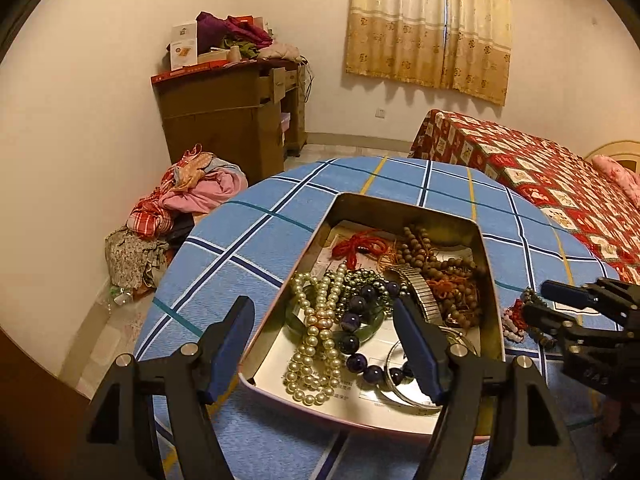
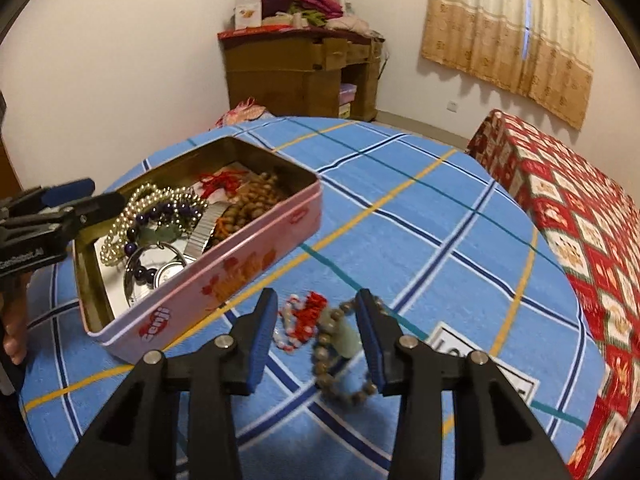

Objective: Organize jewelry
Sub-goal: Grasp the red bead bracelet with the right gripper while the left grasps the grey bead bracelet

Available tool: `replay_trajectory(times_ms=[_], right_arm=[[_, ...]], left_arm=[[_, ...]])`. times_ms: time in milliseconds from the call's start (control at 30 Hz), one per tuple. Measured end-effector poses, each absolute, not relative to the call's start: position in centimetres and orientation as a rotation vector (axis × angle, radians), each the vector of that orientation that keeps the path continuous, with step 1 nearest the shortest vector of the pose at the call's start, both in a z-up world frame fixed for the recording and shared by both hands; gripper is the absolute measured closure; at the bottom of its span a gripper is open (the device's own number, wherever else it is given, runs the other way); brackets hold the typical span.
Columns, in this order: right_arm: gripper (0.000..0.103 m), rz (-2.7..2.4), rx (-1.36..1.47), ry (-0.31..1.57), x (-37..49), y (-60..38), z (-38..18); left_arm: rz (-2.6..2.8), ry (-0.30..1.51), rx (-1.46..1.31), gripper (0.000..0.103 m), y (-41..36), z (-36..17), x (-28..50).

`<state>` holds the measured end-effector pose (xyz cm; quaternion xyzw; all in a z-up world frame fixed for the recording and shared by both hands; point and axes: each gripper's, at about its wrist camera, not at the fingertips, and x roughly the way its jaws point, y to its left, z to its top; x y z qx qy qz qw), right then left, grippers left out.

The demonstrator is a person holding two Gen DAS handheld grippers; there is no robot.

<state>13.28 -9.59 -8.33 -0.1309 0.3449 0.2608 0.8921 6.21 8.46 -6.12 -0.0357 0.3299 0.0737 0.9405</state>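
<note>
On the round table's blue plaid cloth (image 2: 420,216), beside a red-patterned bed (image 2: 580,216), a pink tin (image 2: 224,276) holds pearls (image 1: 316,336), purple beads and a watch band. Left gripper (image 1: 324,348) gapes astride the tin's wall. Right gripper (image 2: 316,340), jaws apart, straddles a brown bead bracelet (image 2: 340,364) and a red-and-white trinket (image 2: 300,320) lying loose on the cloth.
</note>
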Motion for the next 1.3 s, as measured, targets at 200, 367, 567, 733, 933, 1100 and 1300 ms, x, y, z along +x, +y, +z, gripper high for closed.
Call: replay_trajectory(times_ms=[200, 367, 567, 733, 933, 1100, 1300], right_arm=[[0.071, 0.553, -0.313, 0.761, 14.1, -8.6, -9.1], [0.079, 0.561, -0.333, 0.803, 14.4, -8.4, -9.6], [0.091, 0.569, -0.271, 0.780, 13.2, -9.6, -9.1], [0.091, 0.564, -0.179, 0.711, 11.6, -11.0, -7.2], [0.091, 0.496, -0.083, 0.626, 10.3, -14.6, -4.8], [0.091, 0.416, -0.006, 0.598, 10.6, -18.0, -4.2], [0.091, 0.340, 0.054, 0.629, 11.9, -20.9, -5.9]], left_arm=[[0.150, 0.688, -0.074, 0.031, 8.2, -6.4, 6.4], [0.149, 0.687, -0.066, 0.031, 7.9, -6.2, 6.2], [0.141, 0.676, -0.065, 0.031, 7.6, -5.6, 6.1], [0.113, 0.665, -0.051, 0.031, 6.1, -5.0, 6.5], [0.039, 0.649, 0.001, 0.031, 2.4, -4.2, 7.5], [-0.018, 0.632, 0.061, 0.031, -1.0, -4.0, 8.1], [-0.080, 0.656, 0.116, 0.031, -4.8, -4.7, 9.1]])
